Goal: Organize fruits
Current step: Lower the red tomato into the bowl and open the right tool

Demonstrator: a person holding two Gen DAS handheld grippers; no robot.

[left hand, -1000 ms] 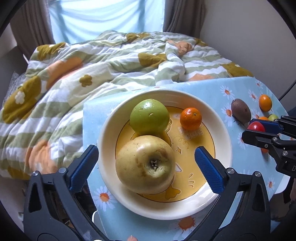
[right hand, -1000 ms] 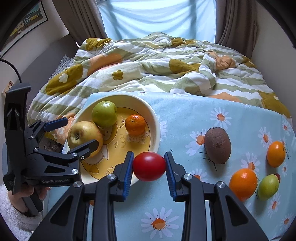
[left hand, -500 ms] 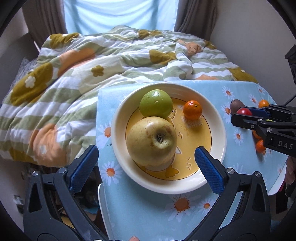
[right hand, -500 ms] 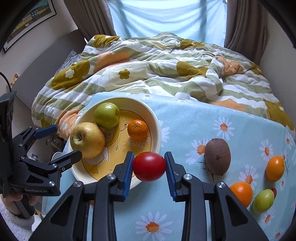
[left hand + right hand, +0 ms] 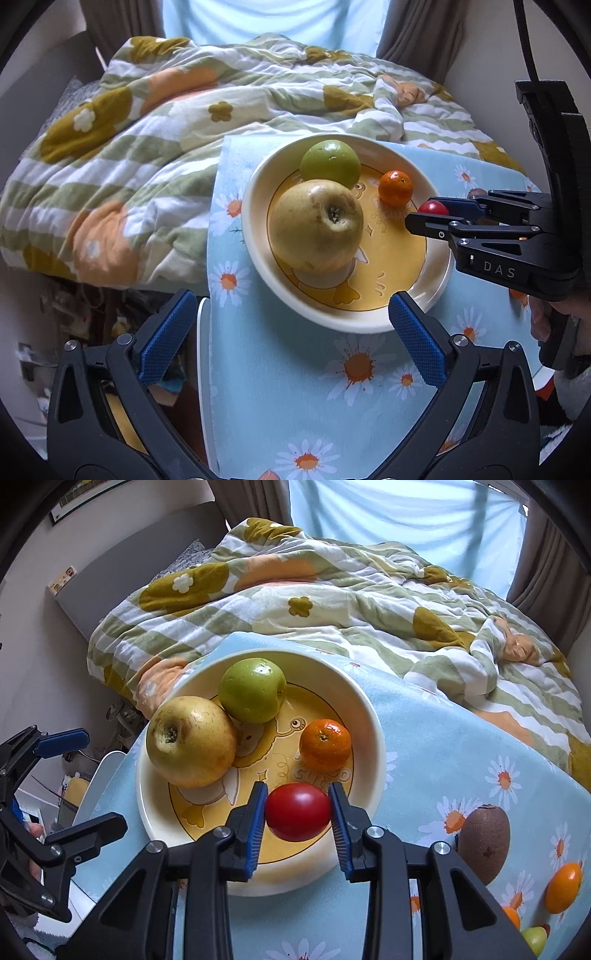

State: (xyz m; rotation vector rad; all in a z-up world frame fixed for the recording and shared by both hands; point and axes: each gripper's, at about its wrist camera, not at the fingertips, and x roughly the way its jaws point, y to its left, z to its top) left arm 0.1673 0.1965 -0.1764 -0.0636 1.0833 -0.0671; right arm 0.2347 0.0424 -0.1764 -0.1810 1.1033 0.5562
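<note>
A cream bowl (image 5: 369,716) (image 5: 255,236) with a yellow duck picture sits on a daisy-print blue cloth. It holds a yellow apple (image 5: 190,740) (image 5: 316,225), a green apple (image 5: 253,690) (image 5: 330,162) and a small orange (image 5: 325,744) (image 5: 395,187). My right gripper (image 5: 298,814) (image 5: 424,216) is shut on a red tomato (image 5: 298,810) (image 5: 433,208) above the bowl's right inner side. My left gripper (image 5: 291,339) (image 5: 81,775) stands open and holds nothing, just in front of the bowl's near rim.
A brown kiwi (image 5: 484,842), two oranges (image 5: 563,886) and a green fruit (image 5: 533,939) lie on the cloth (image 5: 461,757) right of the bowl. A rumpled flowered quilt (image 5: 332,602) covers the bed behind. The table edge drops off at the left.
My right gripper has carried the tomato leftward and down, from outside the bowl's rim to over its inside. My left gripper has drawn back toward the near side, still open.
</note>
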